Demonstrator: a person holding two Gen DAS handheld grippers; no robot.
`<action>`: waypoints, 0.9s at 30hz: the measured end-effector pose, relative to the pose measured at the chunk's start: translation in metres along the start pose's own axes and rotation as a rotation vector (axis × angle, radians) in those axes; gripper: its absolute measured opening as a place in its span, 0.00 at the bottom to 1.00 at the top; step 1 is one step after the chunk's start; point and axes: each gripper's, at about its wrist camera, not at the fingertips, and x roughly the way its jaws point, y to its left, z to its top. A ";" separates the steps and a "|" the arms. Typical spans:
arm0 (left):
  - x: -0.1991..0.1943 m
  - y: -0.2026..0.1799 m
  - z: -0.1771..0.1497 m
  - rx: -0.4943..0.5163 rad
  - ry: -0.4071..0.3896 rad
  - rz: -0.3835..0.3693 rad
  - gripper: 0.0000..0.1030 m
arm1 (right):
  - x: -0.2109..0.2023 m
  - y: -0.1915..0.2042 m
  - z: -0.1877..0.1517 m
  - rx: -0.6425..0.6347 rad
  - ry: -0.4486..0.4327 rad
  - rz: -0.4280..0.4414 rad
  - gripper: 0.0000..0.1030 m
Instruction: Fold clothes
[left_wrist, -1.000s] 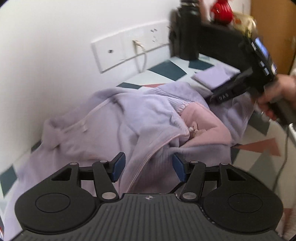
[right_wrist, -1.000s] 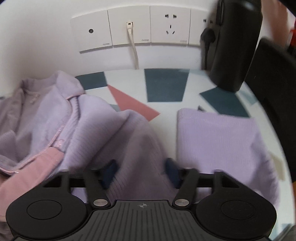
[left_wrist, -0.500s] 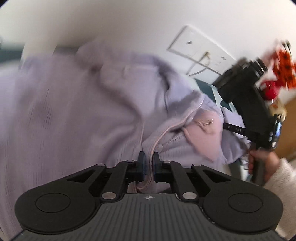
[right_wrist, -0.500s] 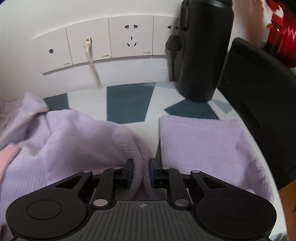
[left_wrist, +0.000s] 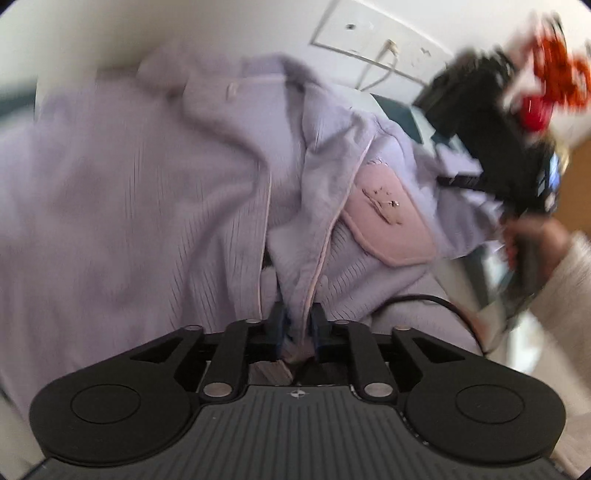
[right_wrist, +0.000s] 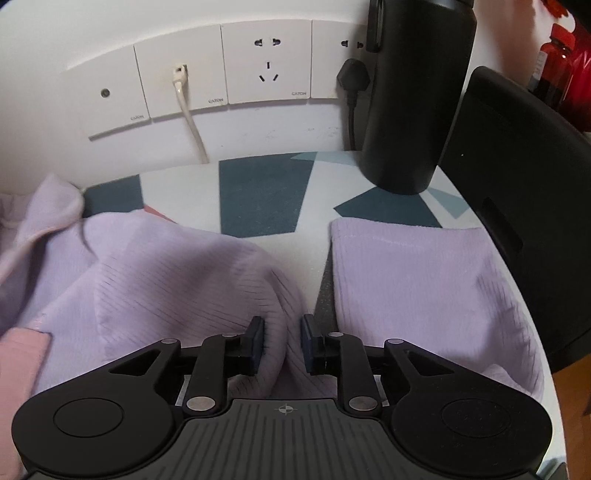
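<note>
A lilac ribbed jacket (left_wrist: 155, 206) with pink piping and a pink pocket flap (left_wrist: 388, 225) fills the left wrist view, blurred by motion. My left gripper (left_wrist: 297, 325) is shut on the jacket's piped front edge. In the right wrist view, my right gripper (right_wrist: 282, 343) is shut on a fold of the same jacket (right_wrist: 177, 280), and the fabric bulges between its fingers. A folded lilac garment (right_wrist: 424, 277) lies flat just to the right of that gripper. A hand (left_wrist: 532, 236) in a white fleece sleeve holds the right tool at the far right of the left wrist view.
The patterned tabletop (right_wrist: 258, 195) ends at a white wall with a row of sockets (right_wrist: 266, 62) and a plugged white cable (right_wrist: 190, 122). A tall black bottle (right_wrist: 410, 103) stands at the back right. A black object (right_wrist: 517, 177) borders the right side, with red items (right_wrist: 565, 70) behind it.
Both grippers were open a second ago and have since shut on the jacket. The left view has swung across the garment, and the right view has shifted toward the bottle.
</note>
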 end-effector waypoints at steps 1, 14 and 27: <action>-0.001 -0.003 0.003 0.022 -0.002 0.011 0.40 | -0.002 0.000 0.002 0.006 -0.002 0.009 0.19; 0.078 -0.057 0.040 0.425 0.007 0.161 0.31 | -0.013 0.018 0.019 -0.025 -0.055 0.132 0.30; 0.064 -0.004 -0.011 0.135 -0.075 0.307 0.12 | 0.021 0.038 0.010 -0.109 -0.005 0.087 0.30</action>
